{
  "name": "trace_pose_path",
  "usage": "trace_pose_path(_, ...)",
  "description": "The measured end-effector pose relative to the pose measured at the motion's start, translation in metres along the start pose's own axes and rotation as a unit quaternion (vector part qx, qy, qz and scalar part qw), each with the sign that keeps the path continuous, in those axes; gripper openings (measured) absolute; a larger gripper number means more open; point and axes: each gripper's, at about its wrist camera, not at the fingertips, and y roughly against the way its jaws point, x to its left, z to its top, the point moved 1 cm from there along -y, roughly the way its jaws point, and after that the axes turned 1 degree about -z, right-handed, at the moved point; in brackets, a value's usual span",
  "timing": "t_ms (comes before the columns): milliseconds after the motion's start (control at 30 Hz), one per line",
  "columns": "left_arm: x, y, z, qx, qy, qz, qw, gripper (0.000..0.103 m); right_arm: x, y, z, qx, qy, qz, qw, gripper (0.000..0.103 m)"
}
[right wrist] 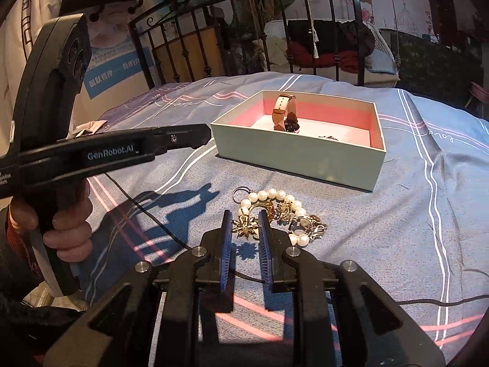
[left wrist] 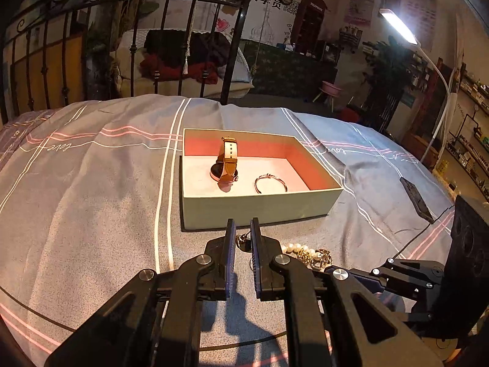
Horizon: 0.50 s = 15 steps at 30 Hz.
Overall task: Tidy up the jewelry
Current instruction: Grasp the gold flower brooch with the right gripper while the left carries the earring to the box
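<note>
- On the bed: grey-blue bedspread (left wrist: 91, 183) with white and pink stripes, creased, covering the whole work surface.
- Pale green box (left wrist: 259, 208), pink-lined and lidless, near the middle of the bedspread; inside, a watch (left wrist: 227, 165) standing on its strap and a thin bangle (left wrist: 270, 183) lying flat.
- Jewelry pile (right wrist: 281, 214), pearls and gilt pieces, loose on the cloth just in front of the box.
- Left gripper (left wrist: 243, 238): jaws clenched, nothing seen held.
- Right gripper (right wrist: 243, 226): jaws narrowed over a gilt flower brooch (right wrist: 244, 226); grasp cannot be told.
- Phone (left wrist: 417, 197) and cable to the right.
- Behind: black iron bed frame (left wrist: 122, 46), postered wall, lit lamp (left wrist: 400, 26), shelving.
</note>
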Motion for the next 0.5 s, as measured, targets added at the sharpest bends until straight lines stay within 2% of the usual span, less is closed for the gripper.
trace_pose_path(167,0.009,0.0,0.016,-0.003,0.022,-0.006,0.9997,0.009,-0.005,0.002,0.0,-0.005,-0.01,0.003,1.0,0.018)
trace_pose_path(500,-0.005,-0.01,0.019,0.005,0.001,-0.008,1.0,0.009,-0.016,0.004,0.012,-0.014,-0.014,-0.009,1.0,0.018)
